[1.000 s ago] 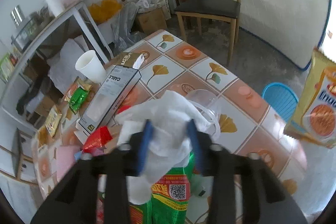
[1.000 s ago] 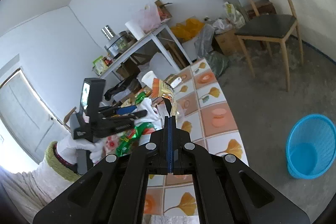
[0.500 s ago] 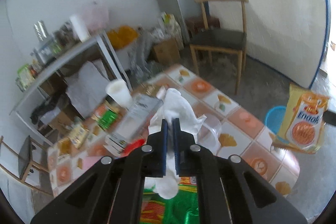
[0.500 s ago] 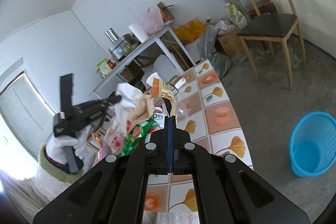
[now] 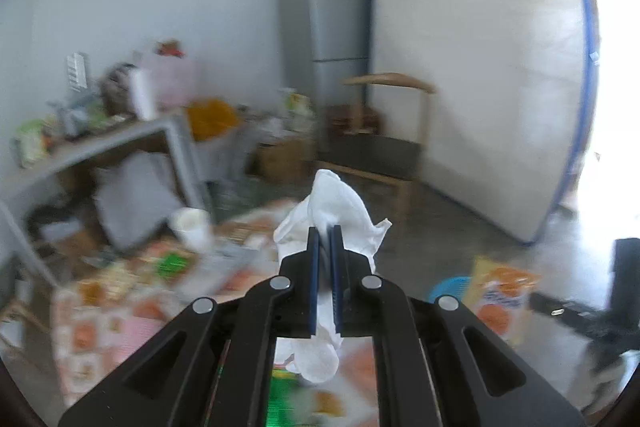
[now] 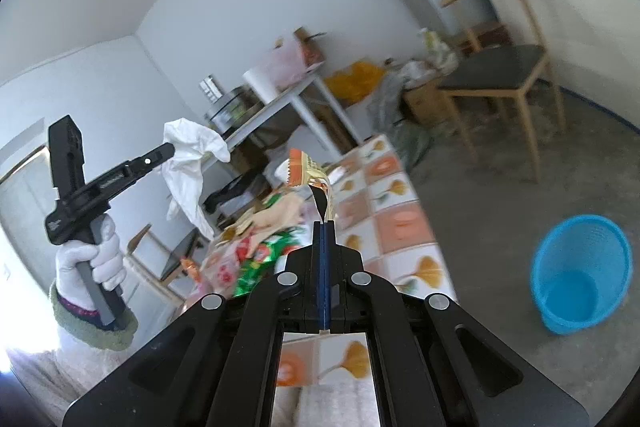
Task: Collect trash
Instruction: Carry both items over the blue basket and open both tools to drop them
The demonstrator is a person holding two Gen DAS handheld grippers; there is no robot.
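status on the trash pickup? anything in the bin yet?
Nothing visibly binned: the blue bin on the floor looks empty. In hand: the left claw is shut on a crumpled white tissue, held above the table; the right claw is shut on a yellow-orange snack wrapper. Left: dropping both in, then the wrappers, box and cup on the table, blurred here.

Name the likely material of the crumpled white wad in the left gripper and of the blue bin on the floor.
Crumpled white wad: probably tissue or thin paper; matte, soft limp folds hanging from the left gripper. Blue bin: looks like moulded plastic; uniform bright colour, faintly glossy, fine mesh walls.
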